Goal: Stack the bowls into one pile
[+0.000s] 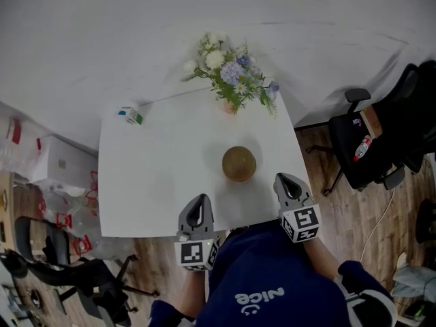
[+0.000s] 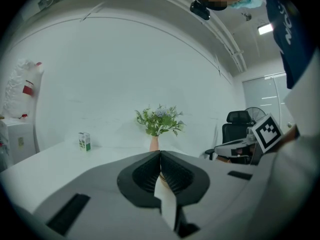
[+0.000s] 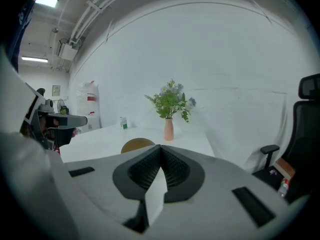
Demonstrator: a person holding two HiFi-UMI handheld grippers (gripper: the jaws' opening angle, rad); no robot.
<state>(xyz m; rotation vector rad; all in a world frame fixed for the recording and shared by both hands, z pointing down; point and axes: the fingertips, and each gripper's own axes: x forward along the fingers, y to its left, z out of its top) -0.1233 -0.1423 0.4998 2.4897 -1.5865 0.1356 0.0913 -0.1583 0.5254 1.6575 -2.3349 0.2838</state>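
Observation:
A brownish-gold bowl pile [image 1: 239, 163] stands on the white table [image 1: 150, 176], right of its middle and towards the near edge. In the right gripper view the bowl pile [image 3: 137, 145] shows just beyond the jaws, a little to the left. My left gripper [image 1: 198, 200] hovers over the table's near edge, left of the bowls and apart from them; its jaws meet with nothing between them [image 2: 160, 155]. My right gripper [image 1: 283, 178] sits at the near right of the bowls, also apart, shut and empty [image 3: 160, 149].
A pink vase with flowers [image 1: 231, 80] stands at the table's far edge. A small green-and-white carton [image 1: 129, 114] sits at the far left corner. A black office chair [image 1: 381, 142] is to the right of the table, and white boxes and clutter [image 1: 54, 176] lie to its left.

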